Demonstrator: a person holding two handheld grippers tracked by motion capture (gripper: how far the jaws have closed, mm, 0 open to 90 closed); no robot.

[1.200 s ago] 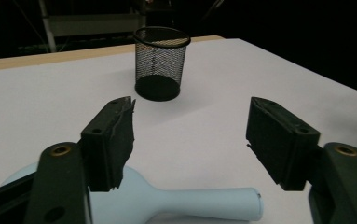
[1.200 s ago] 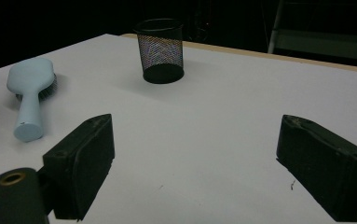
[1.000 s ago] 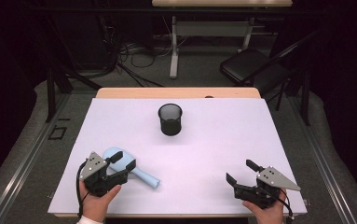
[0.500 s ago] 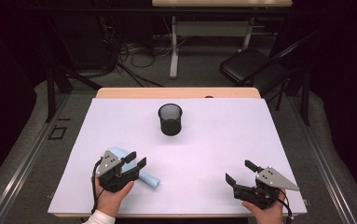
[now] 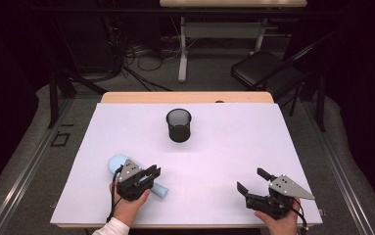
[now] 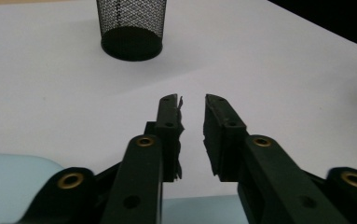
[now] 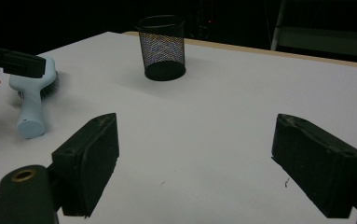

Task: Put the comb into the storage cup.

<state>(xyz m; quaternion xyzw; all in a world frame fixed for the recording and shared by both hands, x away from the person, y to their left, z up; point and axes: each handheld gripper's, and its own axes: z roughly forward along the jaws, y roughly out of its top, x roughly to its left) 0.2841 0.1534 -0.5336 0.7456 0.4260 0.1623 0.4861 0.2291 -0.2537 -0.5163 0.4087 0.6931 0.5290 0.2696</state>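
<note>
My left gripper (image 5: pixel 148 175) sits in the lower left of the high view, directly above the light blue hairbrush (image 5: pixel 119 162). Its jaws have just been closing and now stand nearly together, with only a narrow slit between them. In the left gripper view nothing lies in that slit; the pale blue of the brush (image 6: pixel 13 179) shows below and behind the jaws, at the bottom left of the frame, so I cannot say the pads are on it.

The brush lies flat on the white surface (image 5: pixel 224 147), its round head toward the left edge and its handle running toward the lower right, passing under my gripper. In the right gripper view it appears at the far left of the frame (image 7: pixel 34 105), bristles facing sideways, with the tip of my left gripper just above it.

My right gripper (image 5: pixel 253 180) rests in the lower right of the high view, well apart from the brush, its jaws spread wide and holding nothing. In its own view the two black pads stand far apart at the bottom corners, bare surface between them.

A black mesh cup (image 5: pixel 179 125) stands upright near the middle of the surface, toward the top, away from both grippers.
</note>
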